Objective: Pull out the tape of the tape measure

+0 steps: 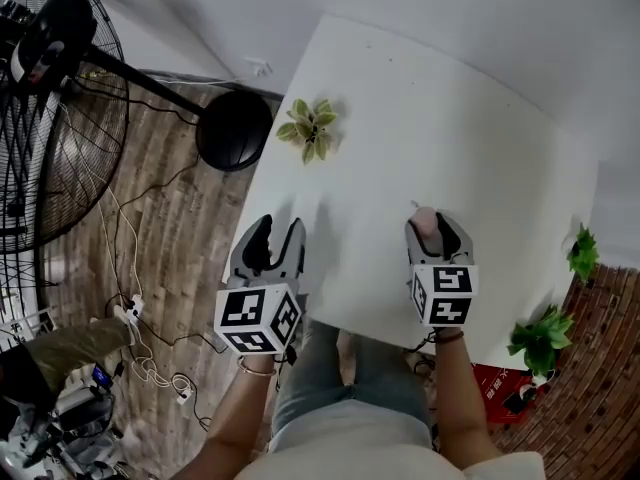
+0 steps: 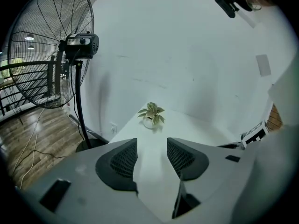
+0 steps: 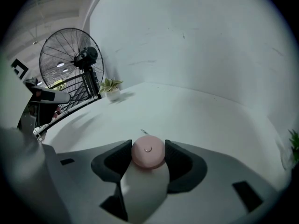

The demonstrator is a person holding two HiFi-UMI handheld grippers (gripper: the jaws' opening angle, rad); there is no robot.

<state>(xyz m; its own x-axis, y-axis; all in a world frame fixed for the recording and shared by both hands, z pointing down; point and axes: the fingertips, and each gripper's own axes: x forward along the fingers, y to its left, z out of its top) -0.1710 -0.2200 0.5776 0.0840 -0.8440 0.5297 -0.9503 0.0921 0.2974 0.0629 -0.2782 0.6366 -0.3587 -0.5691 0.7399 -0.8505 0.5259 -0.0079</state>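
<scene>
A small round pink tape measure (image 3: 148,152) sits between the jaws of my right gripper (image 3: 148,155), which is shut on it just above the white table (image 1: 440,148). A tiny tape tab (image 3: 143,131) pokes out at its far side. In the head view the pink tape measure (image 1: 425,219) shows at the tips of the right gripper (image 1: 434,230). My left gripper (image 1: 277,236) hovers over the table's near left edge, open, with nothing between its jaws. Only bare tabletop shows between the fingers of the left gripper (image 2: 150,155) in its own view.
A small potted plant (image 1: 309,128) stands at the table's far left. A big standing fan (image 1: 55,88) with a round base (image 1: 233,129) is on the wood floor to the left, with cables near it. Green plants (image 1: 543,336) sit by the table's right corner.
</scene>
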